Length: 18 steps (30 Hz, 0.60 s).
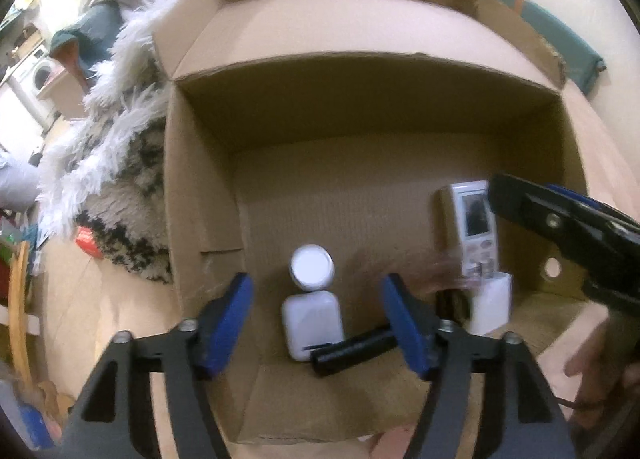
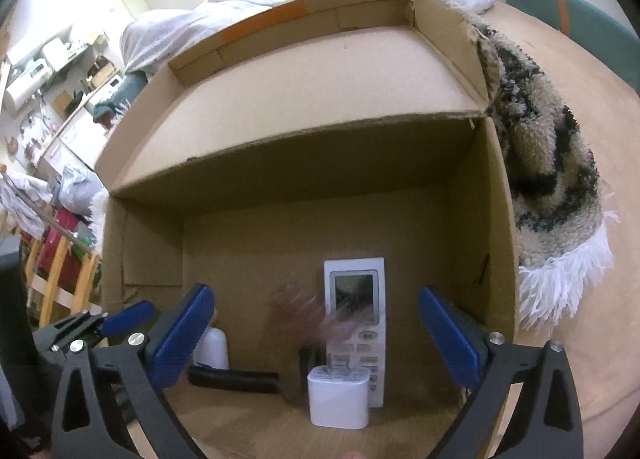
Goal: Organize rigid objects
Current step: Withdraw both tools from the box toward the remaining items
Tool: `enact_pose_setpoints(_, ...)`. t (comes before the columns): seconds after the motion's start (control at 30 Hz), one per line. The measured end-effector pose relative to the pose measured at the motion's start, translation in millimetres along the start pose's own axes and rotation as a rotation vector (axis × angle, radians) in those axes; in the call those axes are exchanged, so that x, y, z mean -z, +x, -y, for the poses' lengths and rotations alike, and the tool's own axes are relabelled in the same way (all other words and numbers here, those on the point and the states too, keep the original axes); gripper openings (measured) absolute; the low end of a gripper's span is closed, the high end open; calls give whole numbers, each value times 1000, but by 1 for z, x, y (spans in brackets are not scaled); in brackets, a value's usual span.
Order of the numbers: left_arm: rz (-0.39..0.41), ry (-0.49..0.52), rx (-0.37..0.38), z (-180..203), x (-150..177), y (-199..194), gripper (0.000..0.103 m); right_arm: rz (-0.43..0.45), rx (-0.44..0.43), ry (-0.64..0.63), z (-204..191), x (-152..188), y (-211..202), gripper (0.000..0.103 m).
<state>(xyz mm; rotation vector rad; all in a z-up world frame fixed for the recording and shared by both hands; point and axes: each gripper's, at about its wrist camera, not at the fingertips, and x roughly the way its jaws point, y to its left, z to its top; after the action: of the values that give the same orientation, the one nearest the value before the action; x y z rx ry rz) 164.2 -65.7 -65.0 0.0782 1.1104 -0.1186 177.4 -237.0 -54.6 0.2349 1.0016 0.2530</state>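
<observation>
We see the left hand-held gripper and the right hand-held gripper both wide and empty above the cardboard box, where the remote control, the white charger, the white bottle and the black tube lie.

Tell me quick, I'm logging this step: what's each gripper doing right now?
Left gripper: open, holding nothing, above the white case in the cardboard box.
Right gripper: open, empty, over the remote control.
</observation>
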Motion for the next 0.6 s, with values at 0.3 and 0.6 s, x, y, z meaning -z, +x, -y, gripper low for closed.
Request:
enact_pose_setpoints(0.3,-15,0,-6,2,0,4,70,16,-2,-4,1,-2,-4,103)
enact_pose_setpoints(0.6,-16,-3,-6,3,0,3,70,15,2,-11,3,-2,-5,103)
